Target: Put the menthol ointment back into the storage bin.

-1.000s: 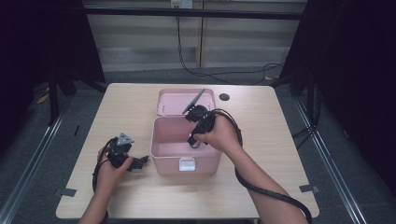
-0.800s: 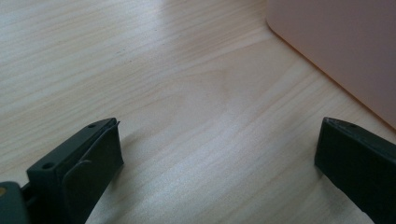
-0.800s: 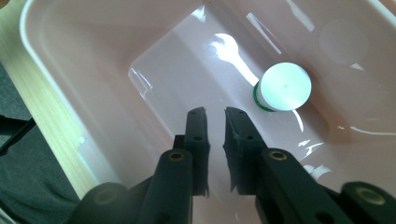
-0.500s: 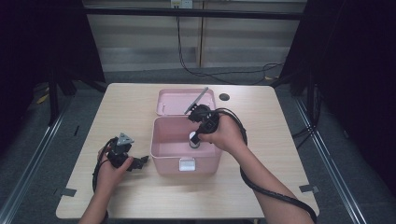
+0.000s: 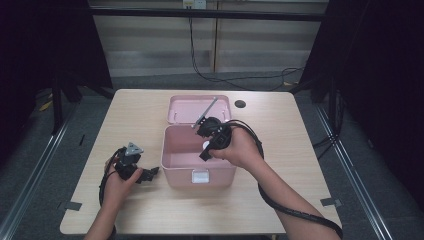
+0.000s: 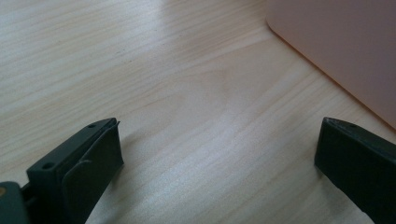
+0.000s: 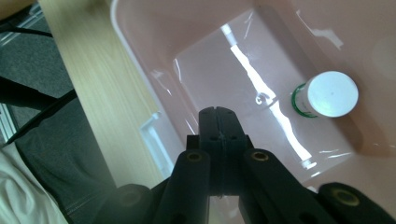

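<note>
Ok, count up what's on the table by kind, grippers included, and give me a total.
Pink boxes: 1
Pink lids: 1, lying behind the box
White-capped bottles: 1, standing inside the box
Grippers: 2, the left gripper open, the right gripper shut and holding nothing
Total: 5

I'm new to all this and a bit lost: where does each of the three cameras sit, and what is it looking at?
High view: above the person's side, looking down on the table, both forearms, left gripper.
Left gripper view: between its open jaws, low over the wood.
Right gripper view: over shut jaws of the right gripper, down into the box, at a white-capped bottle.
Shared: the pink box.
</note>
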Demonstrator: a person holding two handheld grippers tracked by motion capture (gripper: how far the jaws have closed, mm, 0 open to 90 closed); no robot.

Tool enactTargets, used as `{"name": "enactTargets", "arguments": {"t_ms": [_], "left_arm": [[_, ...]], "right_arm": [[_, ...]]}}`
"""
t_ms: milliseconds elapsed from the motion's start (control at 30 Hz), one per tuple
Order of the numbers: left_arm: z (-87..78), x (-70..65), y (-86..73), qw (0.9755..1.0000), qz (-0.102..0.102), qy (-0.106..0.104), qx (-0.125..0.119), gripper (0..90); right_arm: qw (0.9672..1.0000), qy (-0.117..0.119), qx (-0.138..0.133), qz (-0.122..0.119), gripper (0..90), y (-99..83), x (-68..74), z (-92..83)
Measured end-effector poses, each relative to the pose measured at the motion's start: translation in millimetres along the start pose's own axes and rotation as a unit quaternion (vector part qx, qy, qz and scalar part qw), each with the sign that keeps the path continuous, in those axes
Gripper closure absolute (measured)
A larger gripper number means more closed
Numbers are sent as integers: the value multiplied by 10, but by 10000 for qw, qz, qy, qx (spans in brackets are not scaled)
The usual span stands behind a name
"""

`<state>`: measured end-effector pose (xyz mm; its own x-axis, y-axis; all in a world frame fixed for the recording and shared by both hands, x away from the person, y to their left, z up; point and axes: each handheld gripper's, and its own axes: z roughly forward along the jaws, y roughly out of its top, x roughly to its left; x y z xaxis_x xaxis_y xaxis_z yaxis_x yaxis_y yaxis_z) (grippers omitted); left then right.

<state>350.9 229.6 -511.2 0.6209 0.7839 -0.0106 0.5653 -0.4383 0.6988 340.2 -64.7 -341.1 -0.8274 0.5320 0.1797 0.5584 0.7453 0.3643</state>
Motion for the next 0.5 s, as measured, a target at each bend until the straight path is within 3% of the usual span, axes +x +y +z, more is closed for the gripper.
{"name": "enactTargets", "arguments": {"t_ms": [500], "left_arm": [[0, 1, 0, 10000, 2, -1, 4, 2]], "right_arm": [[9998, 109, 30, -149, 900, -51, 106, -39]]}}
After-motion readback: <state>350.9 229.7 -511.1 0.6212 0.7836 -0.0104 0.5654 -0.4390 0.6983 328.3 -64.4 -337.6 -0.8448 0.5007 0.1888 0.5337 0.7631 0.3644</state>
